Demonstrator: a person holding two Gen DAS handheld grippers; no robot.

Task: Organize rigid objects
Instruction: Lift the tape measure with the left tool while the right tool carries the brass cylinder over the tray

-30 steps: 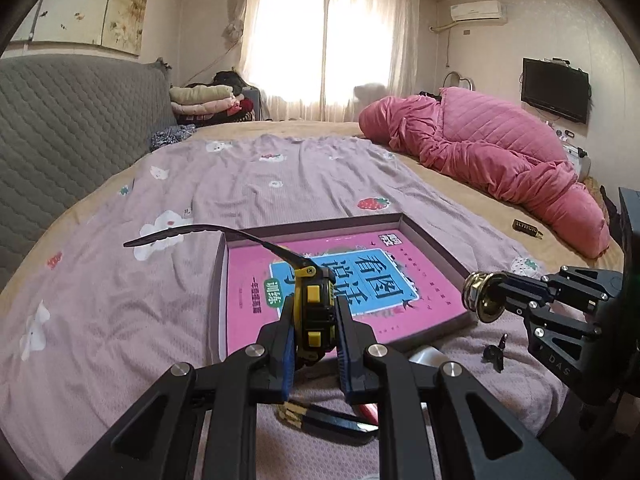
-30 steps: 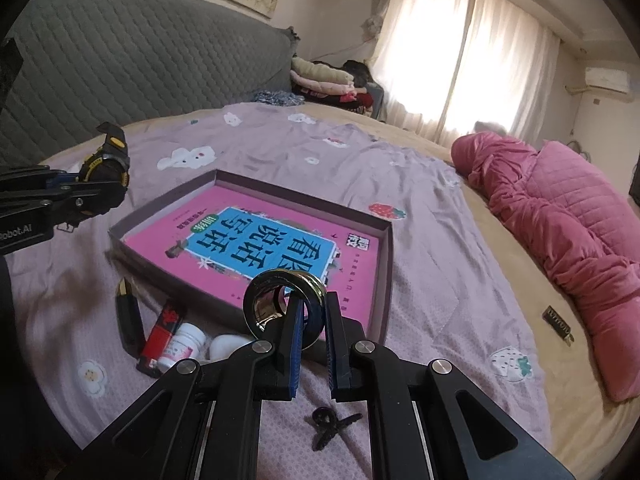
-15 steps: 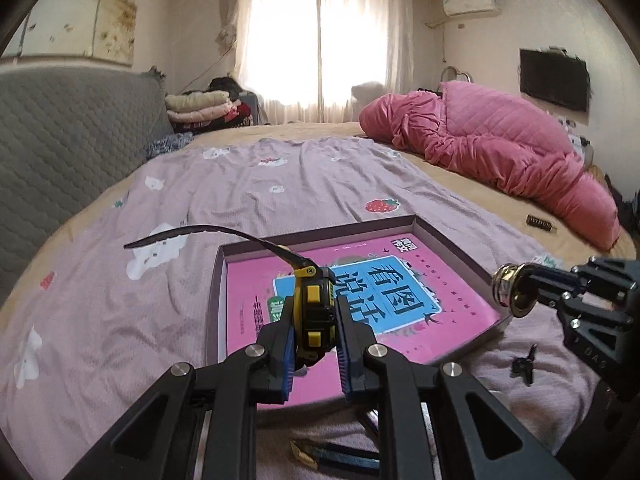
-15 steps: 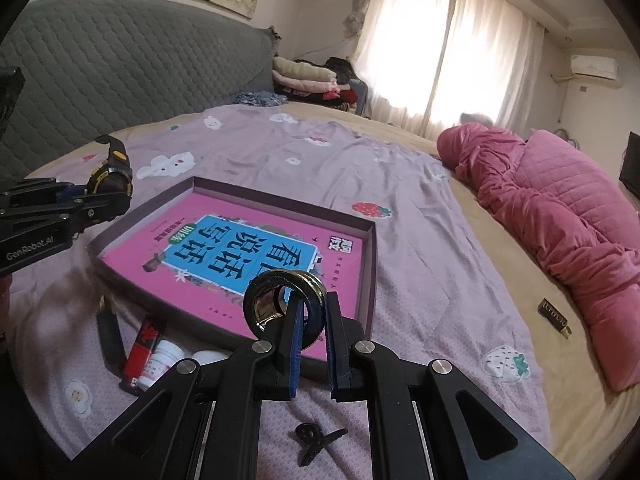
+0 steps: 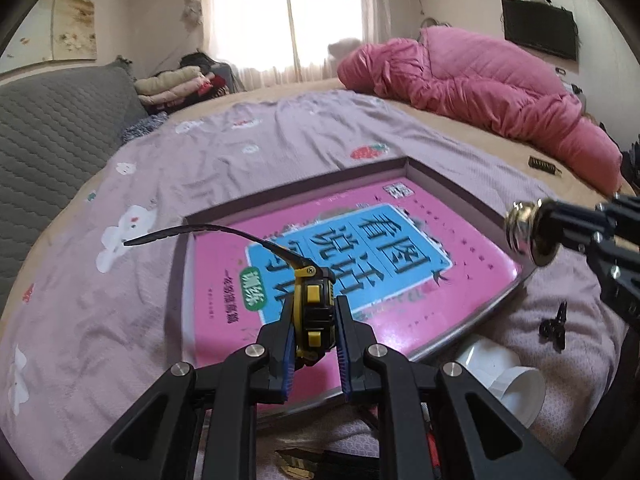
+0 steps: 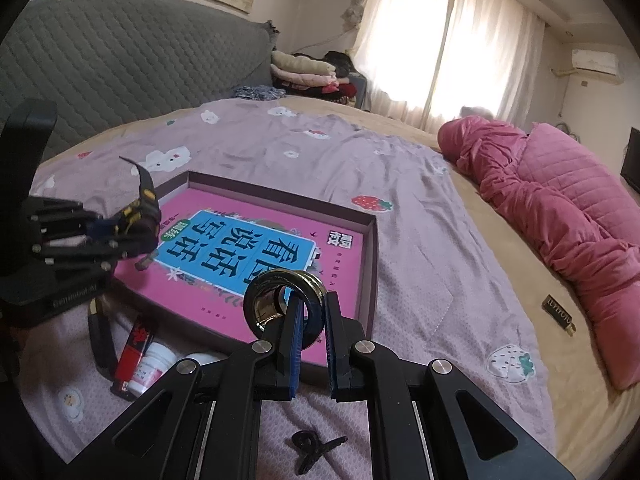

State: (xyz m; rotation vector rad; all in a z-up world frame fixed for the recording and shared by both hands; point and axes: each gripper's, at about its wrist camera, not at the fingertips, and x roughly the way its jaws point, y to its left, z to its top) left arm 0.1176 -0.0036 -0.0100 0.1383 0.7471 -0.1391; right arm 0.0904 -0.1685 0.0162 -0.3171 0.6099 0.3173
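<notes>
We are mid-carry, with 2 items in hand and both held over the tray (image 5: 472, 194), so we judge the step to be the drop into it.

On the left, our left gripper (image 5: 316, 334) is clamped on the tape (image 5: 313, 312), a chunky yellow and black tape measure of hard plastic, held upright between the blue ribbed pads (image 5: 289, 360). Its dark strap (image 5: 208, 230) arcs away to the left, thin and limp, out past the tray's left wall. The tape hangs above the near left part of the tray.

The tray is a shallow rectangular box with thin dull purple walls, likely card. A glossy pink book (image 6: 280, 240) with a blue panel lies flat in it and covers nearly all its floor.

On the right, our right gripper (image 6: 310, 334) is shut on the ring (image 6: 286, 304), a thick dark metal loop with a brassy shine inside, gripped edge-on at its lower rim. It hovers above the tray's near right edge.

Next we likely need to lower each piece close to the book before letting go; both are hard and smooth, and the ring in particular could roll on the slick cover.

On the soft, wrinkled sheet (image 6: 420, 208) in front of the tray lie more pieces not yet gathered: a dark knife (image 6: 100, 336), a red and black lighter (image 6: 134, 344), a white bottle (image 6: 154, 368) and a small black clip (image 6: 310, 450).
</notes>
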